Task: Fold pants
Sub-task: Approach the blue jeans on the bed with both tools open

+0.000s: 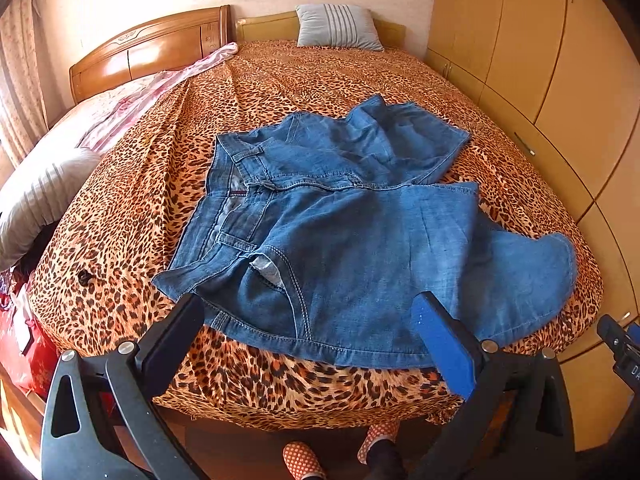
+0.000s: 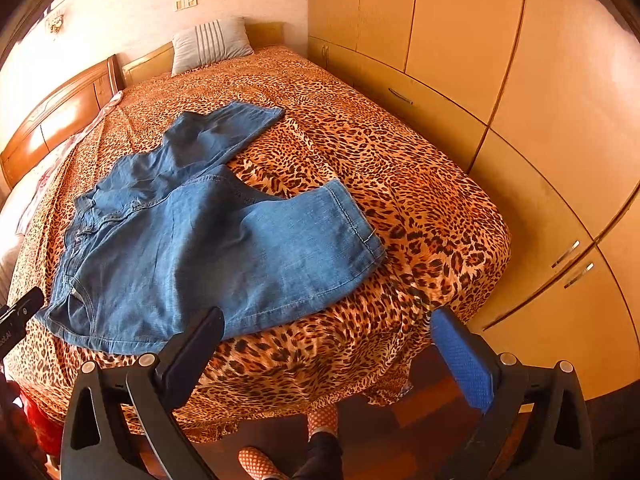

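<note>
Blue denim pants [image 1: 340, 232] lie spread and rumpled on the leopard-print bed [image 1: 280, 80], close to its near edge, waistband toward the left side of the bed and the two legs splayed apart toward the right side. The near hem edge runs just inside the near edge of the bed.

Left tool [image 1: 308, 344]: fingers spread wide, gripping nothing, held above the near edge of the bed; the black finger [image 1: 172, 344] sits over the waistband corner, the blue finger [image 1: 448, 344] over the lower part of the near leg. Whether either touches the denim cannot be told.

Right tool [image 2: 328, 356]: fingers likewise spread and empty, placed off the near right corner of the bed; the pants [image 2: 208, 240] lie ahead and to its left, the near leg's cuff [image 2: 356, 220] just beyond the black finger [image 2: 192, 356].

A striped pillow [image 1: 338, 26] rests at the far edge by the headboard [image 1: 152, 48]; wardrobe doors [image 2: 520, 120] flank the right side.
</note>
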Demonstrator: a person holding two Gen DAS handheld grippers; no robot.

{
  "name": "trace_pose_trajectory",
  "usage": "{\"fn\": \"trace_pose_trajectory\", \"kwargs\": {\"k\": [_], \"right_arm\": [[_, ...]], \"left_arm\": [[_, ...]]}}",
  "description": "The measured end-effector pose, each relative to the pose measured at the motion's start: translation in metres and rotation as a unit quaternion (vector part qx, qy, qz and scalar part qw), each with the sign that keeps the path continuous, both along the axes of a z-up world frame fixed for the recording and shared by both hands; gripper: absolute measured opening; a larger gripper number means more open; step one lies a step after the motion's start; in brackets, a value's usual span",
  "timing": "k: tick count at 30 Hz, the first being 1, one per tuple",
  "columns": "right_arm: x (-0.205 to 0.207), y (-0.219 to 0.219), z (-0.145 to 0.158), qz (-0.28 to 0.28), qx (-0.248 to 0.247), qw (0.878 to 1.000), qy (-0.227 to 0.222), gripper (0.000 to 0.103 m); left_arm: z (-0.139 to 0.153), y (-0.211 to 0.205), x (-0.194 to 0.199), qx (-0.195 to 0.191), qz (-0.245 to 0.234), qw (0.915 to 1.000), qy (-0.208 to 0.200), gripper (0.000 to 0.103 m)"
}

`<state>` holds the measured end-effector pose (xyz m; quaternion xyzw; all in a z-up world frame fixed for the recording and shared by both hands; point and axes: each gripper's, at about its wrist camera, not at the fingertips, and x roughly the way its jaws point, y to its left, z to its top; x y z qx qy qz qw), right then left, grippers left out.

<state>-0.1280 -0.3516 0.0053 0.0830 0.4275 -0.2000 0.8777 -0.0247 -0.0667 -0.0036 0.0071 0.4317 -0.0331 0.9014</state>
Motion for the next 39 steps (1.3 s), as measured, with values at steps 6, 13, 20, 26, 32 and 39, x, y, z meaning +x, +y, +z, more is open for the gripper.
{"fn": "trace_pose_trajectory", "kwargs": {"k": [6,13,20,26,32,39], "right_arm": [[0.003,-0.003,0.001,0.002,-0.001,1.0,-0.002,0.103],[0.005,-0.005,0.0,0.001,-0.001,1.0,0.001,0.103],[0.003,-0.008,0.001,-0.003,-0.002,1.0,0.0,0.103],[0.002,-0.01,0.001,-0.005,-0.003,1.0,0.0,0.103],[0.003,-0.01,0.0,-0.004,-0.003,1.0,0.003,0.103],[0.014,-0.022,-0.008,-0.007,0.025,0.999,0.02,0.103]], "left_arm": [[0.002,-0.002,0.001,-0.001,0.004,0.9999,-0.01,0.103],[0.001,-0.007,0.003,-0.001,0.002,1.0,-0.007,0.103],[0.002,-0.013,0.003,-0.002,-0.005,0.9999,-0.01,0.103],[0.002,-0.015,0.003,-0.004,-0.007,0.9999,-0.012,0.103],[0.002,-0.015,0.003,-0.004,-0.007,0.9999,-0.012,0.103],[-0.007,-0.01,0.012,0.002,0.016,0.9998,0.015,0.103]]}}
